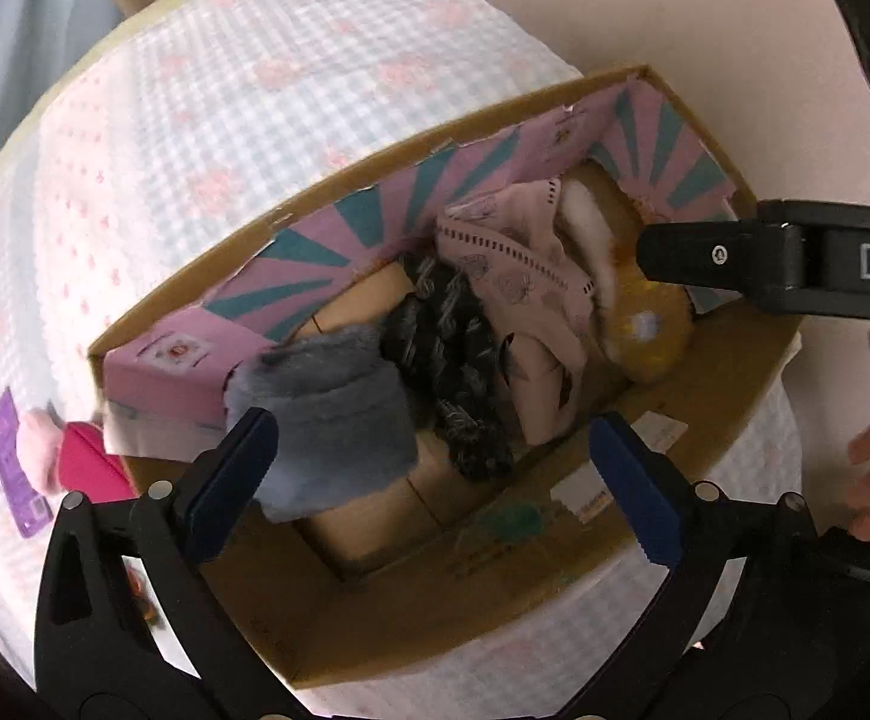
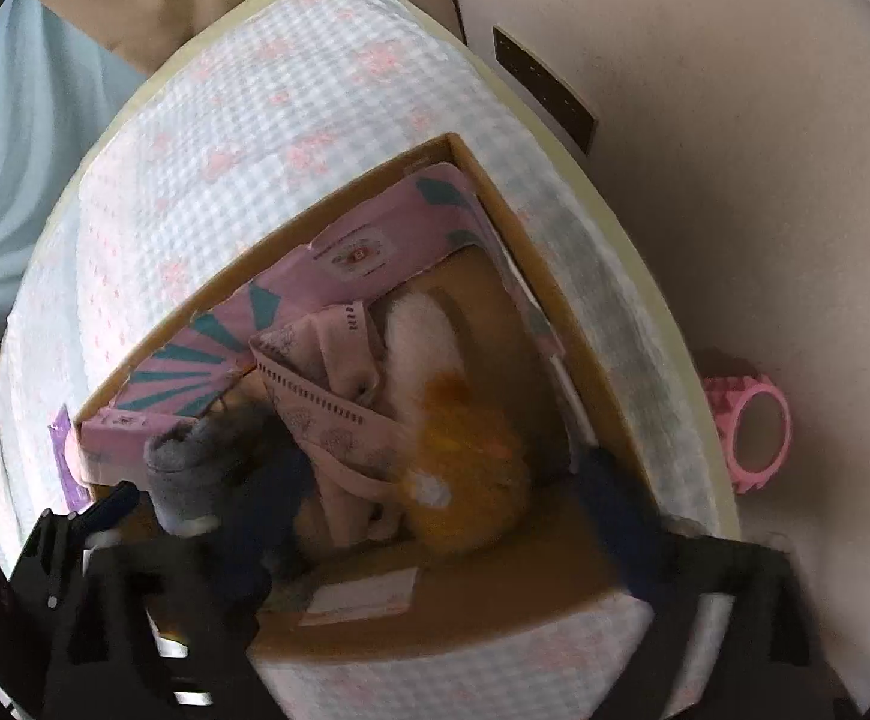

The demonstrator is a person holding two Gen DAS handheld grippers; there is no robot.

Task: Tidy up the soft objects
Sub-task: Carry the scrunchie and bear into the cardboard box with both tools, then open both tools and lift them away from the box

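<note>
A cardboard box (image 1: 495, 618) with pink and teal lining lies on a checked cloth. Inside are a grey fleece piece (image 1: 339, 420), a dark knitted item (image 1: 453, 360), a pale pink printed cloth (image 1: 519, 276) and an orange and white plush (image 1: 645, 324). My left gripper (image 1: 435, 468) is open above the box; the grey piece touches its left finger (image 1: 237, 474). My right gripper (image 2: 441, 510) is open and blurred over the box (image 2: 495, 606), astride the plush (image 2: 471, 480). The pink cloth (image 2: 327, 396) and grey piece (image 2: 195, 462) also show there.
A pink plush toy (image 1: 69, 456) and a purple card (image 1: 15, 462) lie on the checked cloth (image 1: 225, 120) left of the box. A pink ring-shaped object (image 2: 753, 432) lies on the floor to the right. The right gripper's body (image 1: 765, 264) reaches in from the right.
</note>
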